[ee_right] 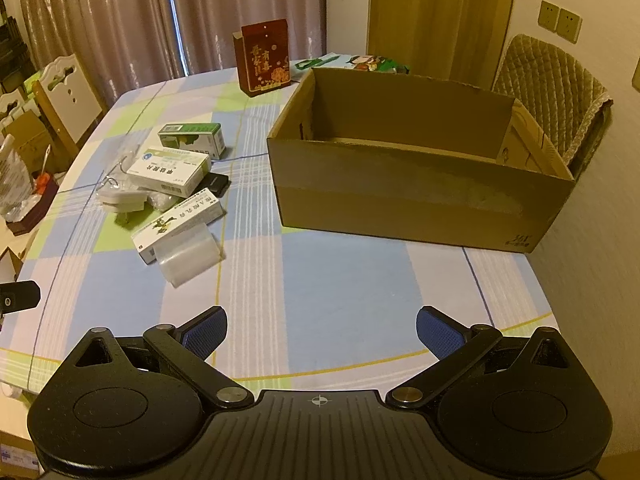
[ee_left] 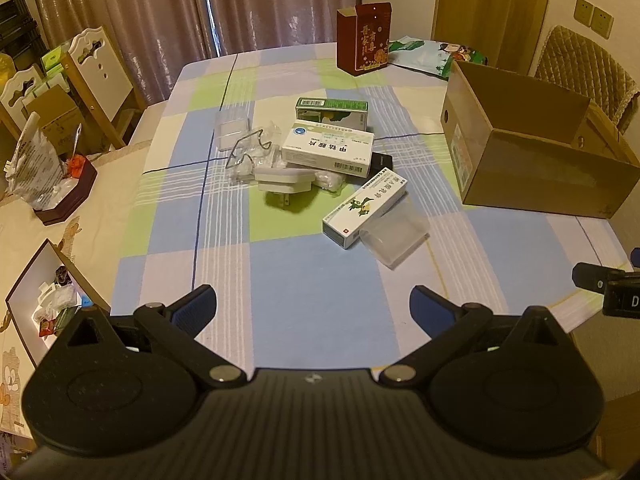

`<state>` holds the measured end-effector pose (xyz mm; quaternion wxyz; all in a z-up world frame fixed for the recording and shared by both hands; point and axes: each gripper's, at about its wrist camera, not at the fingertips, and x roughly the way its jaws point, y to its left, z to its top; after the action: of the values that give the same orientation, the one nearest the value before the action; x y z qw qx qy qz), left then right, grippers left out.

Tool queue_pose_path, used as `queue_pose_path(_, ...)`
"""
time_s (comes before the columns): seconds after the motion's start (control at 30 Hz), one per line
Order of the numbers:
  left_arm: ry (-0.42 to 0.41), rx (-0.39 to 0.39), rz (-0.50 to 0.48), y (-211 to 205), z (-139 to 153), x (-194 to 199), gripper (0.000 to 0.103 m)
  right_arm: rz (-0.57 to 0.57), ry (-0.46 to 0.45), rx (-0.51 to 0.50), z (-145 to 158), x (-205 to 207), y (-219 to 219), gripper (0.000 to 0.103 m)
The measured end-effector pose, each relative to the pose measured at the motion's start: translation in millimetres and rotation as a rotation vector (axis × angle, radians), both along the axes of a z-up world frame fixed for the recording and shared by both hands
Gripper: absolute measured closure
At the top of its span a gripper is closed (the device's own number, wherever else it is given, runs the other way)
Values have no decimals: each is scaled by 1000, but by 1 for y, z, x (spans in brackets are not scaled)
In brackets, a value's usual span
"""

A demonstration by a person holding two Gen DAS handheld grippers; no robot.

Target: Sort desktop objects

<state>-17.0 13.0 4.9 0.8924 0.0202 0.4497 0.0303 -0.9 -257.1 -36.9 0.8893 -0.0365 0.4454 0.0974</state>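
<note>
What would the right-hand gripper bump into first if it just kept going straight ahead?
Probably the near wall of the open brown cardboard box. The right gripper is open and points over bare checked tablecloth toward it. Depth is hard to judge, so if angled down it could touch the cloth first.

3 medicine boxes (ee_left: 328, 148), 1 cardboard box (ee_right: 416, 196), 1 red box (ee_left: 364, 38), 1 plug adapter (ee_left: 284, 180), 2 clear plastic cases (ee_left: 394, 236), approx.

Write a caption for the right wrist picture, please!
Open right gripper hovers over the checked table, cardboard box ahead, small boxes piled left.
</note>
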Motion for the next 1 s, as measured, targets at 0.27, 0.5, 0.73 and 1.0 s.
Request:
queue_pose_path(0.27, 13, 2, 7, 3, -3, 4, 1, 10, 15, -1, -5, 8, 4, 0)
queue_pose_path(0.5, 18, 6, 17, 13, -5, 11, 1, 12, 19, 14, -8, 18, 13, 0)
queue_pose_path(0.73, 18, -3, 10, 26, -8, 25, 1, 6, 21, 30, -12, 28, 19, 0)
queue_pose_path(1.0, 24, -23, -37, 43, -16, 45, 1, 26, 81, 75, -30, 46, 33, 0)
